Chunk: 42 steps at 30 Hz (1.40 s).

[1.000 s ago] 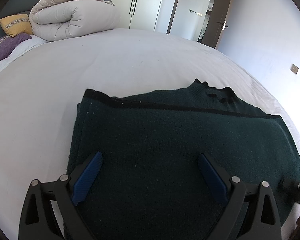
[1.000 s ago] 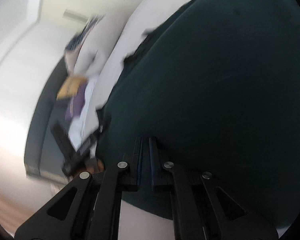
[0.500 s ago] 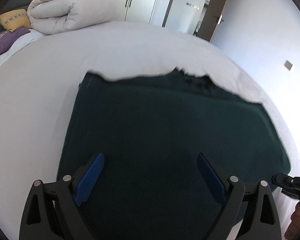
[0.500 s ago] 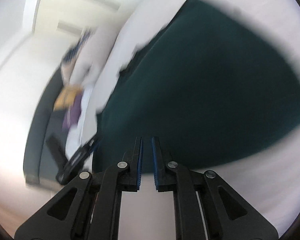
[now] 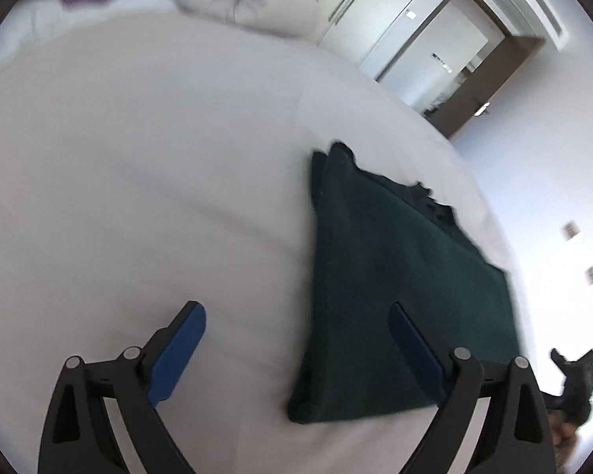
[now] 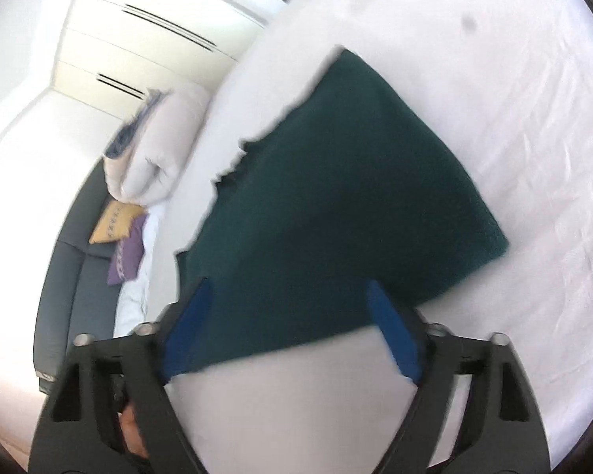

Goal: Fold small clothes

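1. Flat on the white bed sheet [image 5: 138, 197] lies the folded dark green sweater [image 5: 395, 296].
2. Its near edge sits under the right gripper [image 6: 288, 316], whose jaws are opening, holding nothing.
3. Left gripper [image 5: 296, 335] hangs wide apart, empty, straddling the sweater's left edge.

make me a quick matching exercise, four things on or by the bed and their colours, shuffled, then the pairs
Things:
1. folded sweater
2. bed sheet
3. smaller cushion
4. gripper pads

Colours:
A. yellow
B. blue
C. dark green
D. white

Pairs: 1-C, 2-D, 3-A, 4-B
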Each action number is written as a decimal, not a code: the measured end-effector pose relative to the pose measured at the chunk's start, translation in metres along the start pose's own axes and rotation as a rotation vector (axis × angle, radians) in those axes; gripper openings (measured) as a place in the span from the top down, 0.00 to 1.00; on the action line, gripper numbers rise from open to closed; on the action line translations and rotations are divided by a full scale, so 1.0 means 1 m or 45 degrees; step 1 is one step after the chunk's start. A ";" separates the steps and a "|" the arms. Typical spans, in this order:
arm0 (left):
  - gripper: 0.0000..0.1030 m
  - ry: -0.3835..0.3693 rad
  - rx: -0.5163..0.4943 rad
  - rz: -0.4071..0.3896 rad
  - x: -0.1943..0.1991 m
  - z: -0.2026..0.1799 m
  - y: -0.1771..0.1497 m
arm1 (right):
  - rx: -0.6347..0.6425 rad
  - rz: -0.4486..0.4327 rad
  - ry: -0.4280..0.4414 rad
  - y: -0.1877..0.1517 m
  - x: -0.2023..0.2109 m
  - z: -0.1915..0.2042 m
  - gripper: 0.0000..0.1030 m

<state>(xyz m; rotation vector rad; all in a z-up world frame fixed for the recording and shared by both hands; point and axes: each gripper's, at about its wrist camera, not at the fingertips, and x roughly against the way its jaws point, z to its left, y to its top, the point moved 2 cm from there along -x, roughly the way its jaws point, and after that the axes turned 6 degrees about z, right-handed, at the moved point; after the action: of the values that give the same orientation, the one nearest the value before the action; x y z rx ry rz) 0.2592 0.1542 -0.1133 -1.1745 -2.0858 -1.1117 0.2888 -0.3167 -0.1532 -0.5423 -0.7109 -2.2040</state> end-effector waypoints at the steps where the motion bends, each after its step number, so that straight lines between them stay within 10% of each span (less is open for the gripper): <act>1: 0.08 -0.069 0.025 0.050 -0.006 0.000 0.001 | 0.040 0.021 0.030 0.001 -0.007 0.015 0.20; 14: 0.04 -0.305 0.094 0.417 -0.062 -0.023 0.028 | 0.146 0.346 0.266 0.014 -0.121 0.127 0.32; 18: 0.24 -0.403 0.122 0.521 -0.070 -0.028 0.022 | 0.122 0.393 0.268 0.018 -0.145 0.134 0.33; 25: 0.84 -0.501 0.317 0.488 -0.074 0.004 0.013 | 0.165 0.485 0.243 0.011 -0.182 0.147 0.33; 34: 0.88 -0.495 0.290 0.386 -0.057 -0.016 0.020 | 0.128 0.631 0.256 0.000 -0.243 0.132 0.40; 42: 0.88 -0.414 -0.013 0.329 -0.037 -0.129 0.034 | 0.007 0.554 0.449 0.029 -0.200 0.111 0.37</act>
<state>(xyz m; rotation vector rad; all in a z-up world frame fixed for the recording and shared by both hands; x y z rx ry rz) 0.3112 0.0395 -0.0564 -1.6689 -2.0791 -0.8574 0.4553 -0.1582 -0.1739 -0.2610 -0.3692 -1.8206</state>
